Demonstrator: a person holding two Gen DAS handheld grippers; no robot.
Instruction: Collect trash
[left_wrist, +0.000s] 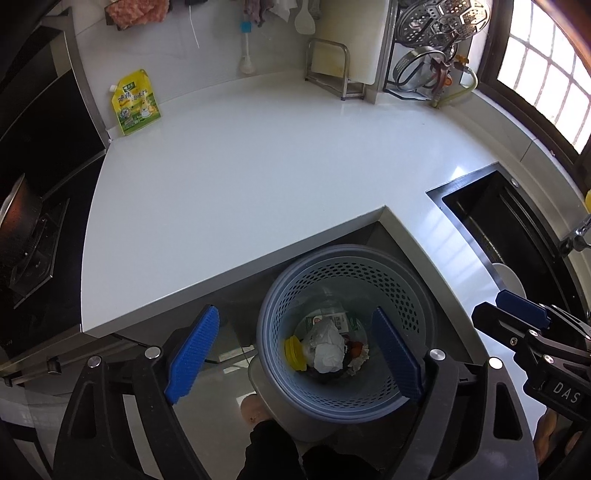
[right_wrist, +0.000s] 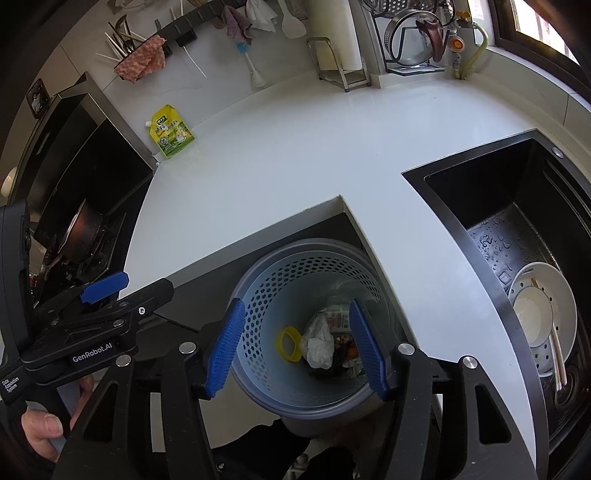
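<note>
Left gripper (left_wrist: 295, 354) and right gripper (right_wrist: 295, 347), both spread wide and holding nothing, above perforated trash bin (left_wrist: 402, 295) containing crumpled tissue (left_wrist: 327, 350).

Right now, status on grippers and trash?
Left gripper open, empty. Right gripper open, empty. Trash bin holds crumpled paper. Yellow pouch left on countertop.

A yellow seasoning pouch (right_wrist: 171, 132) leans by the hob; bowls (right_wrist: 543, 314) sit in the black sink (right_wrist: 480, 192)
</note>
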